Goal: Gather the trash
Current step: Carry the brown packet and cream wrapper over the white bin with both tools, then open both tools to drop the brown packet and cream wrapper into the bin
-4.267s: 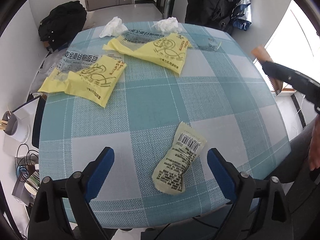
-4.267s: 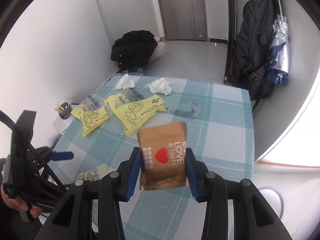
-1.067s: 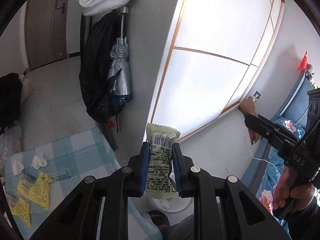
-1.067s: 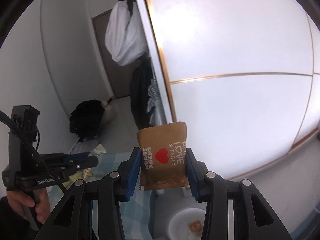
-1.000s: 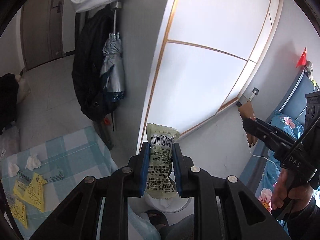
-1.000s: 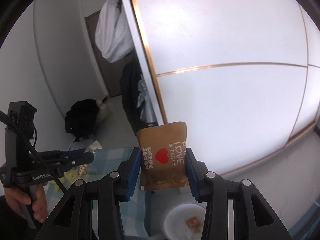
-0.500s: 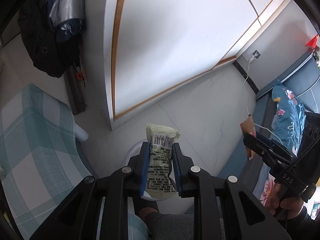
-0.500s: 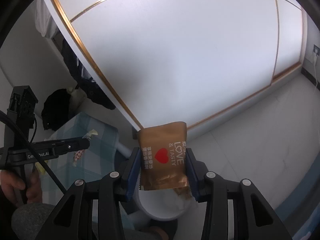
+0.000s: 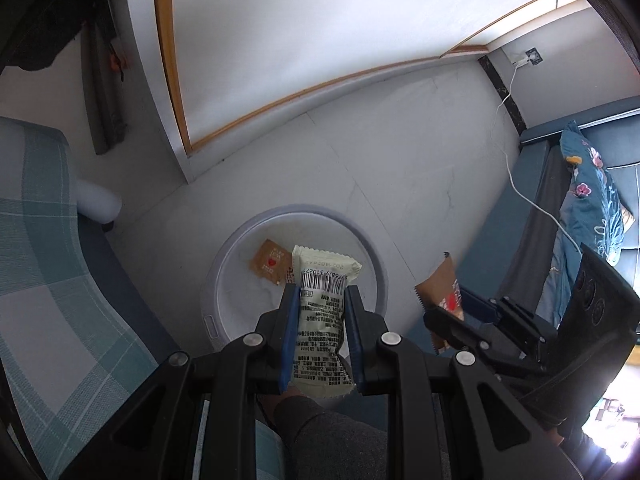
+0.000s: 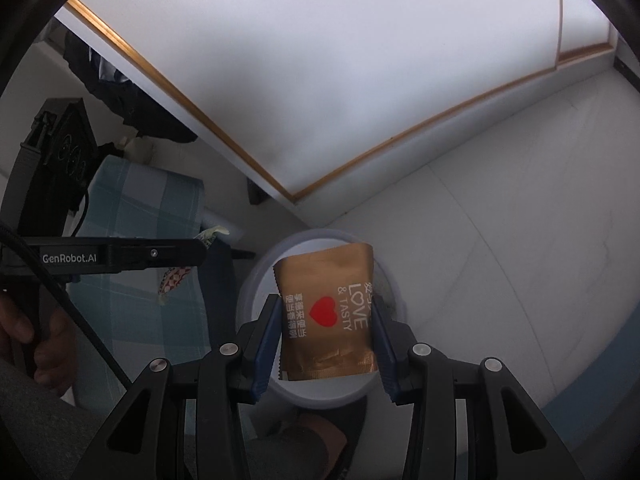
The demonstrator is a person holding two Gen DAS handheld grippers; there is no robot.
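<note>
The left gripper point(image 9: 321, 308) pointed steeply down, its blue-padded fingers point(image 9: 289, 332) clamped on the sides of a pale green crinkled snack wrapper with a barcode point(image 9: 321, 312), which stood upright between them. Directly beyond the wrapper's top edge lay a round white plastic waste bin point(image 9: 372, 256) on the pale tiled floor point(image 9: 420, 168), open at the top. Inside it rested a small brown sachet with a red heart point(image 9: 269, 261), flat on the bottom.

In the right wrist view, the right gripper point(image 10: 326, 328) was likewise aimed downward, and its fingers point(image 10: 267, 336) were closed on both edges of a brown foil pouch printed with a red heart and white lettering point(image 10: 326, 316). The pouch covered most of the same bin's opening from that angle, with the bin's rim showing around it.

Seen from the left wrist camera, that pouch and its gripper sat just to the right of the bin. To the left of the bin stood the tabletop under a blue-and-white checked cloth point(image 9: 36, 248), its edge near the bin. Farther off, a white wall panel with a gold-brown trim point(image 9: 320, 40) met the floor, and a white cable point(image 9: 516, 176) ran down from a wall socket toward a blue floral bedcover point(image 9: 592, 208) at the right.
</note>
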